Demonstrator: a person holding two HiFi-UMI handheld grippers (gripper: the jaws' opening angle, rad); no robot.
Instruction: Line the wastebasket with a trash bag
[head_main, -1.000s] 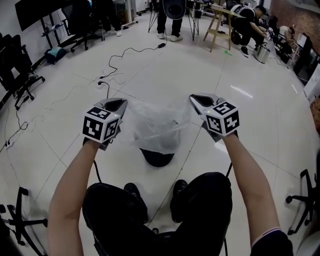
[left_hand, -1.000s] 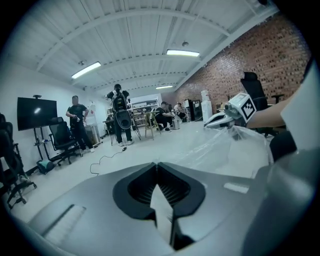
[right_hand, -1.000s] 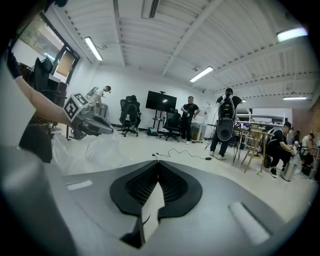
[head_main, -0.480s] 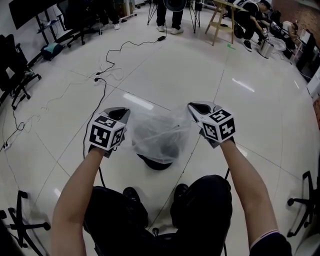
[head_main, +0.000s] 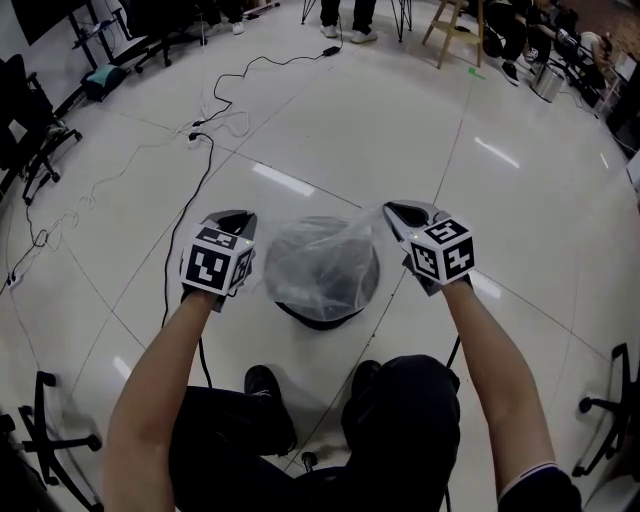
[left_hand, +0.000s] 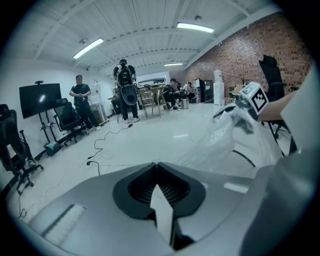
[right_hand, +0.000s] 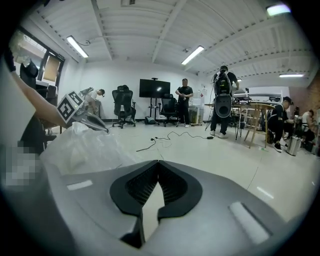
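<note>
A clear trash bag (head_main: 322, 258) hangs spread between my two grippers, draped over the mouth of the black round wastebasket (head_main: 320, 312) on the floor. My left gripper (head_main: 237, 222) is shut on the bag's left edge; a pale strip of film shows between its closed jaws (left_hand: 158, 166). At the bag's right edge my right gripper (head_main: 397, 213) is also shut, with film pinched in its jaws (right_hand: 158, 163). The bag (left_hand: 226, 141) billows toward the other gripper in the left gripper view, and the bag (right_hand: 82, 147) shows likewise in the right gripper view. Most of the basket is hidden under the plastic.
Black cables (head_main: 205, 140) trail over the white tiled floor beyond the basket. Office chairs (head_main: 28, 125) stand at the left, chair bases at the lower left (head_main: 48, 432) and right (head_main: 610, 405). My shoes (head_main: 262, 384) sit just behind the basket. People and a wooden stand (head_main: 455, 30) are far off.
Both grippers have come down together with the bag. The bag, held above the basket before, now sits over its mouth and hides most of it.
</note>
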